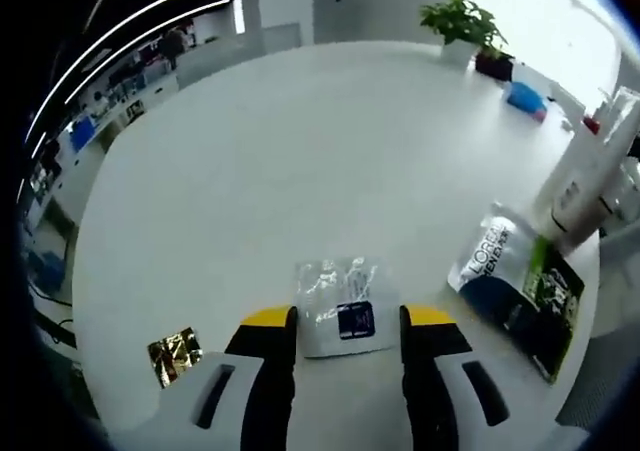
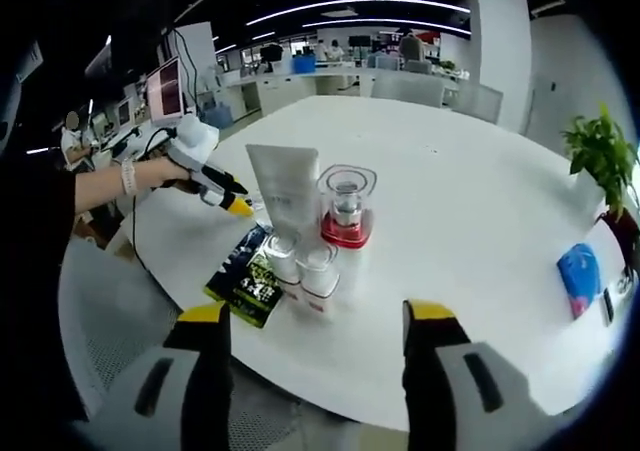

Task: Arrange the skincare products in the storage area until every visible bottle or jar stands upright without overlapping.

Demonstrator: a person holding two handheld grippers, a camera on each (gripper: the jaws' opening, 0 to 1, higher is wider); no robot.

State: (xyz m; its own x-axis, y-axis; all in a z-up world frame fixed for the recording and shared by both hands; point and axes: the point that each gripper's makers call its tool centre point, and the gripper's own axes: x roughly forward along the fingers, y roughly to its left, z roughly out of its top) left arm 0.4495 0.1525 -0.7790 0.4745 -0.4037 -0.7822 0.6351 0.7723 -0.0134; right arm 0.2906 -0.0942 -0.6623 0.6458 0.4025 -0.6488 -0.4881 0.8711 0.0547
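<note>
White round table (image 1: 300, 151) carries a clear sachet (image 1: 338, 306) at lower centre, between the parted jaws of the left hand-held gripper (image 1: 348, 333). Right hand-held gripper (image 2: 316, 331) jaws stand apart, holding nothing, below an upright white tube (image 2: 283, 193) and a red-based jar (image 2: 346, 209) at frame centre.

A potted plant (image 1: 458, 23) and a blue packet (image 1: 525, 98) sit at the white table's (image 1: 300, 151) far edge.

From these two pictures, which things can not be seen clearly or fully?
- Clear sachet, left gripper view: print too small to read.
- Dark pouch, left gripper view: far end near the blurred rim; in right gripper view, partly hidden behind two small bottles.
- White tube, right gripper view: lettering too blurred.
- Gold packet, left gripper view: contents unclear.
</note>
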